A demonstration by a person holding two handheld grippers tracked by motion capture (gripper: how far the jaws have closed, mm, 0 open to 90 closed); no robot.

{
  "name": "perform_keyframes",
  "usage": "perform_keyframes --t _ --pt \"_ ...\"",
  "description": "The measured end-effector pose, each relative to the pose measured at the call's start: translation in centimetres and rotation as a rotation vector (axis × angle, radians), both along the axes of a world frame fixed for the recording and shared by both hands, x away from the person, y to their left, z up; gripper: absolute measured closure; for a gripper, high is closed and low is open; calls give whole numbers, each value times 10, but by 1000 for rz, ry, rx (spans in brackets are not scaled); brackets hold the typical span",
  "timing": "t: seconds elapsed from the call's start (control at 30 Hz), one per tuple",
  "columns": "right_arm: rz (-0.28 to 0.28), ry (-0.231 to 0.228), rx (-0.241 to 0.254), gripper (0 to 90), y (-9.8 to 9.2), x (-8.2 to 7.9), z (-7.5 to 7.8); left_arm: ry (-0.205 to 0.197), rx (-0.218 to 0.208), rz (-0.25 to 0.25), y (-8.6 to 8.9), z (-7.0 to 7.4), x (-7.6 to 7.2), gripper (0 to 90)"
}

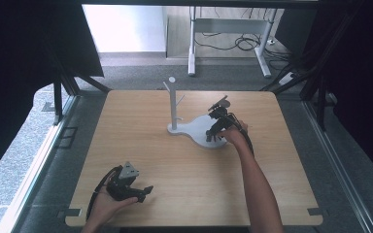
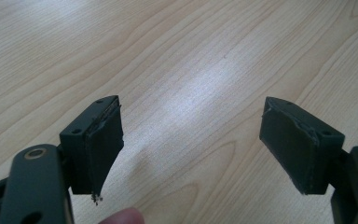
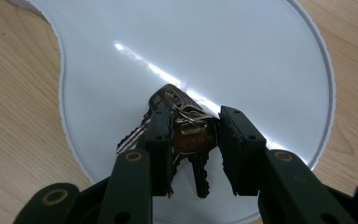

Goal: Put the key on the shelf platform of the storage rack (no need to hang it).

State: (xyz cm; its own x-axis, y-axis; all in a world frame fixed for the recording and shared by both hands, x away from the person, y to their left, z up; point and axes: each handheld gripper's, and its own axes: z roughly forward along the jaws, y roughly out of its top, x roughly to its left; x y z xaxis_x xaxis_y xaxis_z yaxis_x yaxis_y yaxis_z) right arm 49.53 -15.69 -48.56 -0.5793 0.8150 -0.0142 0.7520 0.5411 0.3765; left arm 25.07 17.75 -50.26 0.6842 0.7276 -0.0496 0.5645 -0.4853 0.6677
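Metal keys [image 3: 186, 135] are clamped in my right claw [image 3: 193, 140] just over the white base [image 3: 242, 60] of the peg stand [image 1: 173, 104], my left claw [image 2: 191, 144] rests open over the table [image 2: 205, 56], so hanging remains, I think.

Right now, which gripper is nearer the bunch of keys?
Right. The right gripper is shut on the bunch of keys over the white stand base. The left gripper sits open near the table's front left edge, well apart from them.
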Motion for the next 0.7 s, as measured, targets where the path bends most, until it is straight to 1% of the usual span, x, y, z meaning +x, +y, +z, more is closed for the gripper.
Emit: perform_keyframes --t 0.07,0.2,0.27,0.37,0.4,0.43,0.47,0.5,0.53,0.57,0.6,0.67,0.7 --pt "2 5 -14 655 0 0 -2 0 1 0 0 0 0 217" --pt "-5 1 -11 640 -1 0 -4 -1 3 -5 -1 0 0 216" --pt "-17 0 0 582 -2 -1 -3 -1 2 -5 -1 -1 0 216" --pt "-14 -5 -5 556 -3 -2 -2 0 2 -6 -1 -1 0 216" --pt "-19 -14 10 541 -5 -4 2 0 2 -6 -1 -1 0 216" --pt "-19 -14 10 541 -5 -4 2 0 2 -6 -1 -1 0 216" --pt "-19 -25 26 517 -7 -6 6 1 2 -6 -1 -1 0 216" --pt "-19 -25 26 517 -7 -6 6 1 1 -6 -1 -1 0 216" --pt "-10 -33 47 492 -10 -8 11 1 1 -6 -1 -1 0 216" --pt "-4 -40 58 487 -11 -10 13 0 0 -6 -1 0 0 216" --pt "-4 -40 58 487 -11 -10 13 0 0 -6 -1 0 0 216" --pt "7 -54 74 474 -13 -16 16 0 -2 -5 -1 0 0 216" --pt "17 -68 80 467 -15 -21 19 0 -2 -6 -1 0 0 216"
